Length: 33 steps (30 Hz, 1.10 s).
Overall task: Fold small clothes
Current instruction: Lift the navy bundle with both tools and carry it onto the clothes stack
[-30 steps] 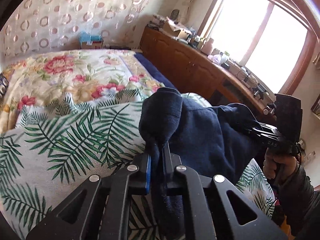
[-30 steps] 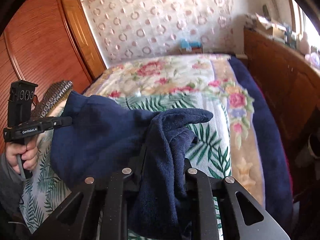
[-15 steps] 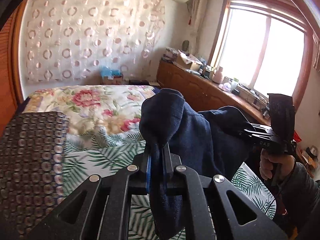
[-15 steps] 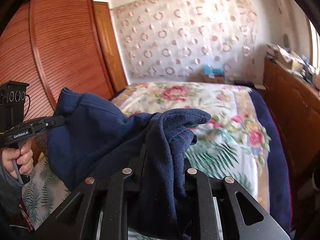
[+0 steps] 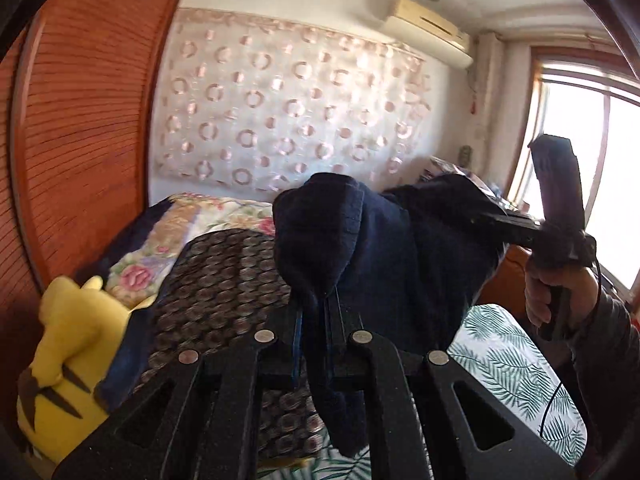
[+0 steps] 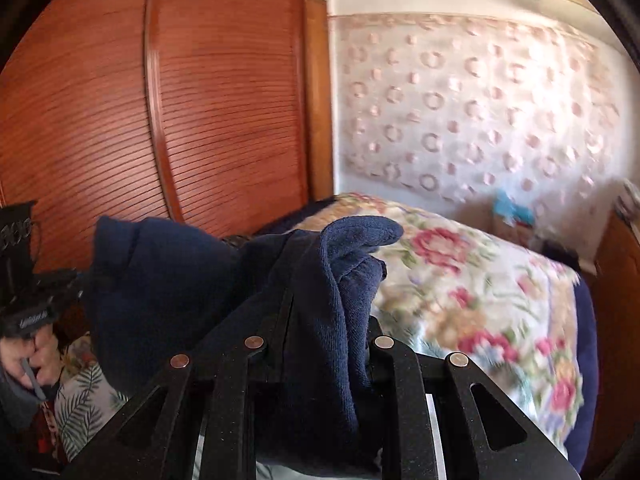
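Garment [image 5: 400,248]: navy, thick terry-like knit, held up in the air above the bed [image 6: 472,280], stretched between both tools. One bunched edge is pinched in the left hand-held gripper [image 5: 314,320], jaws nearly together on the cloth; the other edge is clamped in the right hand-held gripper [image 6: 320,332], fabric draped over its fingers. Lower hem is cut off behind the gripper bodies. Bed cover is floral; a yellow plush [image 5: 64,344] is seen blurred at left.
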Tool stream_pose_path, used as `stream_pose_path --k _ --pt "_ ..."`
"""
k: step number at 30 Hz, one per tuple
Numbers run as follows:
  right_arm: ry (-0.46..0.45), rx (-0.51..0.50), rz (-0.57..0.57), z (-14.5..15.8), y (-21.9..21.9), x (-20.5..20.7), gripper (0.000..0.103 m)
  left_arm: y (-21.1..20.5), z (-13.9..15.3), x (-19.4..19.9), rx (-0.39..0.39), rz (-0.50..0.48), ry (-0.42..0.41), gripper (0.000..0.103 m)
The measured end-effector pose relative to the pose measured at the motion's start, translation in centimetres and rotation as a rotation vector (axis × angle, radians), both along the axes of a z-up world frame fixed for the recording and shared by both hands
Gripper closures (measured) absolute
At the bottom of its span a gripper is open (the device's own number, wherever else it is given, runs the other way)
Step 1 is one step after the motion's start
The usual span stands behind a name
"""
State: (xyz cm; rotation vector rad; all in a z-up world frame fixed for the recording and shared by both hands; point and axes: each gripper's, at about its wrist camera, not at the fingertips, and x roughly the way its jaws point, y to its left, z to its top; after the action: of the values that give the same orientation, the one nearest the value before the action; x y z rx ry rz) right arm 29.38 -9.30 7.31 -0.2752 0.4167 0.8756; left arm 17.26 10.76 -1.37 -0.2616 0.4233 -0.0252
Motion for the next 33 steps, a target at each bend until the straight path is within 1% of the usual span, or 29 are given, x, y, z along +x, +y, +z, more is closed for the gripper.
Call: stream_pose_path --k 3,7,10,12,15,18,19,20,22,25,26,29,31,33 --pt "-0.052 -0.071 0.037 -0.1 4.4 2.3 0.083 1.8 -1.8 -0.9 -0.042 0.053 0.025 0.094" --pt "-0.096 -0.125 0.103 -0.5 10.0 3.2 0.083 2.8 -3.4 -1.8 -0.062 0.116 0.029 0.094" --pt "-0.13 -0.157 0.144 -0.8 12.9 4.1 0.083 3.8 -4.8 -2.3 -0.058 0.134 0.077 0.094" --pt "-0.145 -0.19 0.159 -1.3 14.8 4.6 0.083 4.6 -5.6 -3.0 -0.065 0.151 0.09 0.094" --pt "-0.143 -0.2 0.175 -1.7 17.1 5.6 0.083 5.4 -6.7 -3.8 -0.09 0.168 0.104 0.094" --pt "-0.144 -0.204 0.193 -2.1 17.9 5.5 0.081 5.5 -7.7 -4.0 -0.105 0.175 0.131 0.094" --pt "-0.133 -0.212 0.183 -2.1 18.3 5.8 0.078 5.1 -7.6 -4.6 -0.107 0.174 0.138 0.094" --pt "-0.123 -0.226 0.157 -2.1 18.8 6.4 0.067 5.0 -7.9 -4.6 -0.107 0.173 0.146 0.094" --pt "-0.123 -0.238 0.082 -1.8 19.1 6.8 0.058 4.8 -8.1 -4.6 -0.106 0.172 0.155 0.094" --pt "-0.19 -0.208 0.02 -1.0 18.3 7.1 0.05 4.9 -8.3 -4.6 -0.119 0.179 0.161 0.094" --pt "-0.191 -0.189 0.02 -0.9 17.9 6.9 0.05 4.9 -8.2 -4.7 -0.122 0.183 0.164 0.094" --pt "-0.12 -0.183 0.076 -2.0 17.3 6.9 0.05 5.0 -8.2 -4.6 -0.123 0.187 0.168 0.094" --pt "-0.052 -0.187 0.119 -3.5 17.4 7.2 0.05 4.9 -8.2 -4.5 -0.114 0.191 0.172 0.093" --pt "0.017 -0.212 0.138 -5.3 17.4 8.2 0.05 4.8 -8.1 -4.5 -0.097 0.194 0.174 0.089"
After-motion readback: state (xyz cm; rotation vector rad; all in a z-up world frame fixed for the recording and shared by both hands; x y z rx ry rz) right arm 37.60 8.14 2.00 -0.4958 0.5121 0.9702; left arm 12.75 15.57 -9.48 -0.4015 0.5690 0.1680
